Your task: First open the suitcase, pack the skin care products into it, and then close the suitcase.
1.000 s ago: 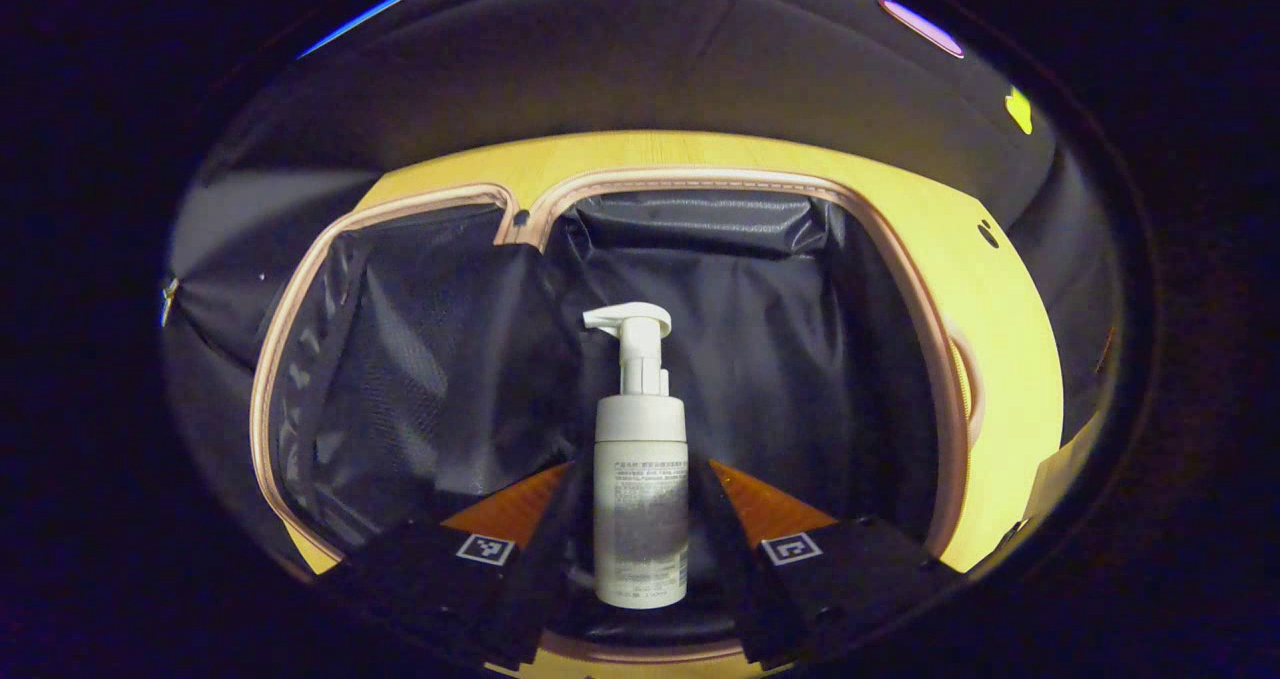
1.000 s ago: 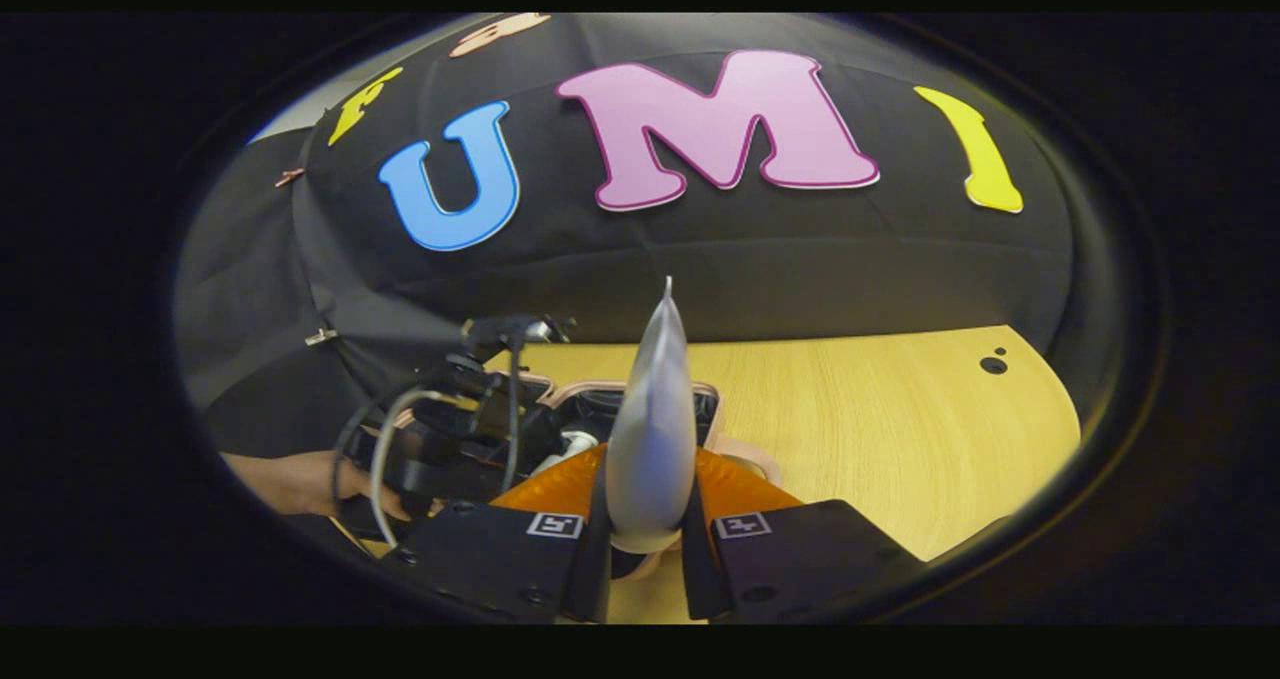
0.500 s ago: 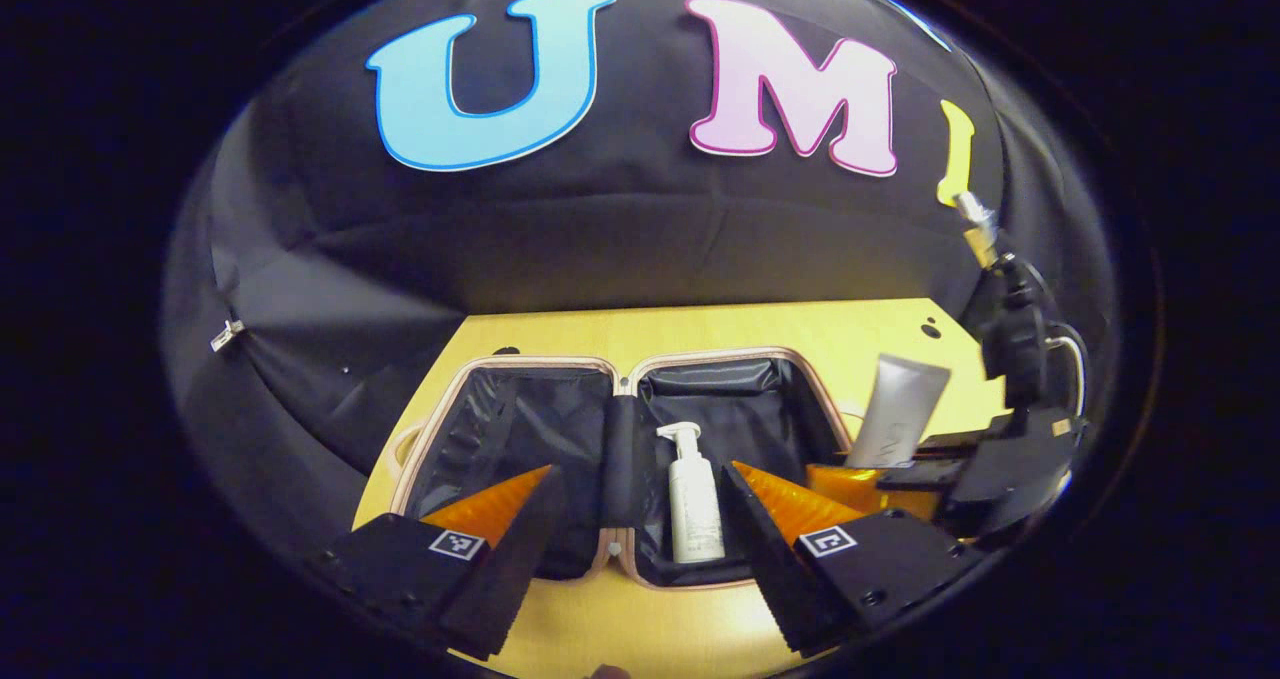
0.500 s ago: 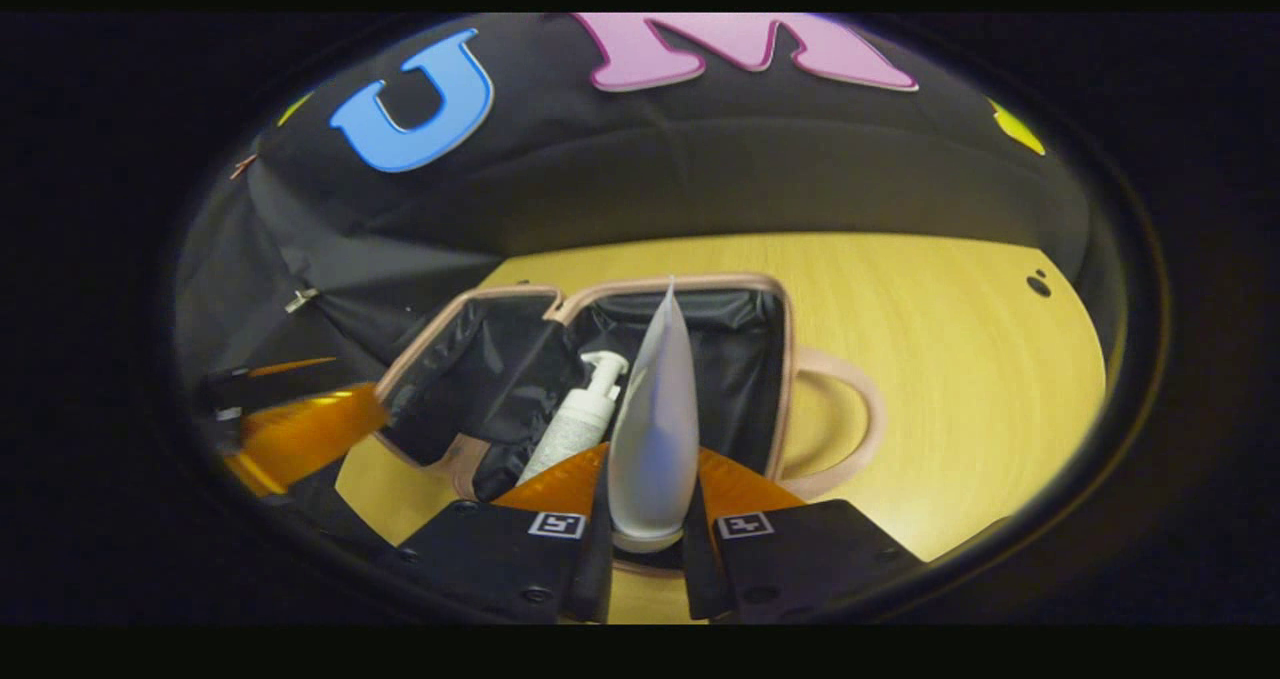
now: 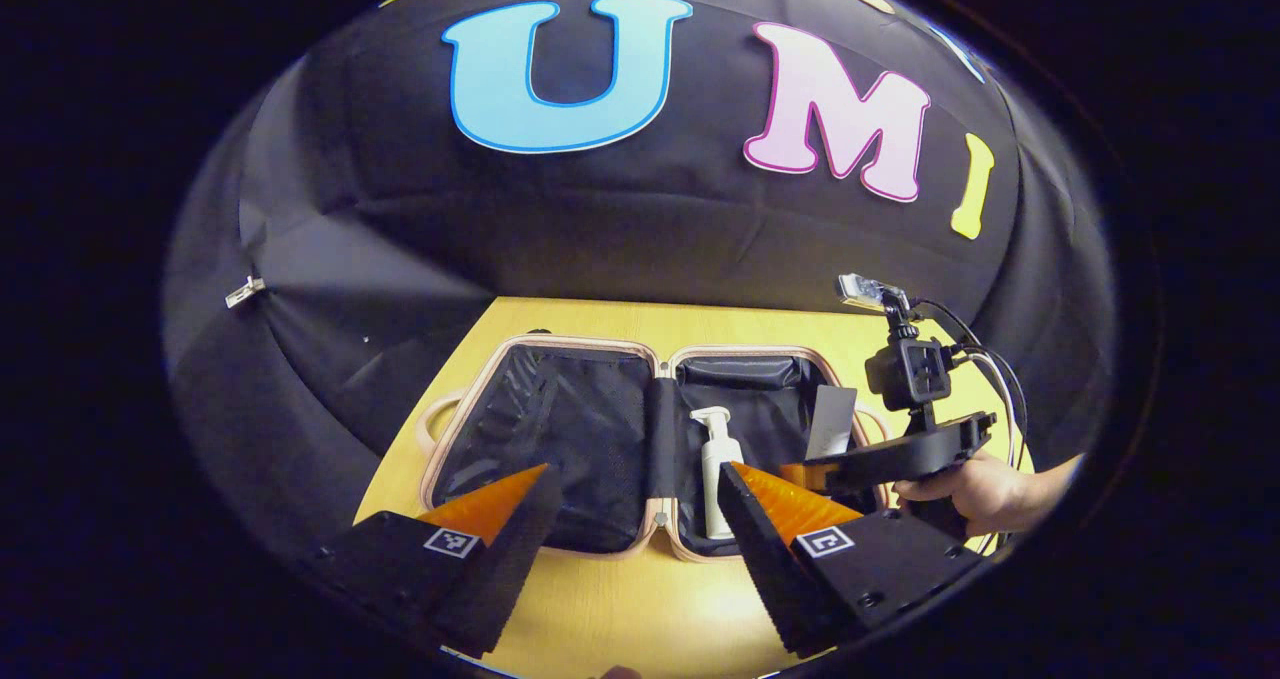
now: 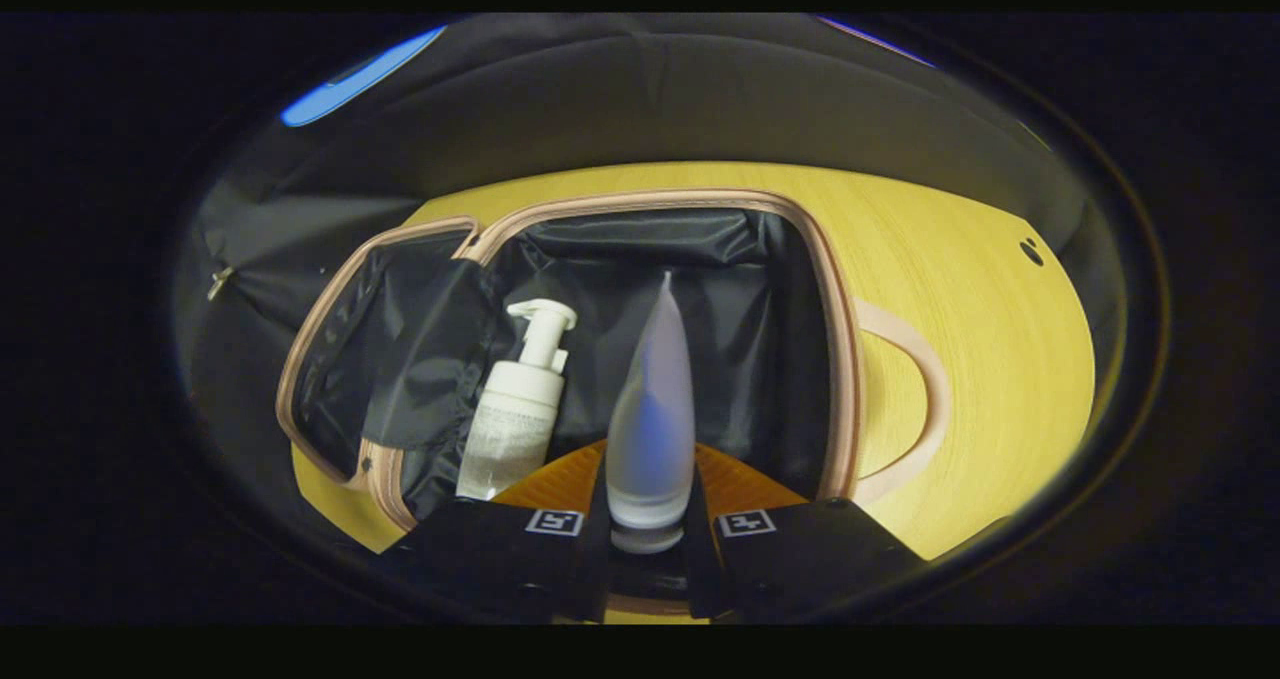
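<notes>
A: On the left, our left gripper (image 5: pixel 632 519) hangs spread wide and empty above the table (image 5: pixel 640 609), short of the open suitcase (image 5: pixel 560 429).

B: We see the pump bottle (image 5: pixel 716 479) lying in its right half, beside the centre hinge.

A: Further right, a hand (image 5: pixel 985 489) carries our right gripper (image 6: pixel 650 534), pinching the grey tube (image 6: pixel 650 429) over that same half, just beside the pump bottle.
</notes>
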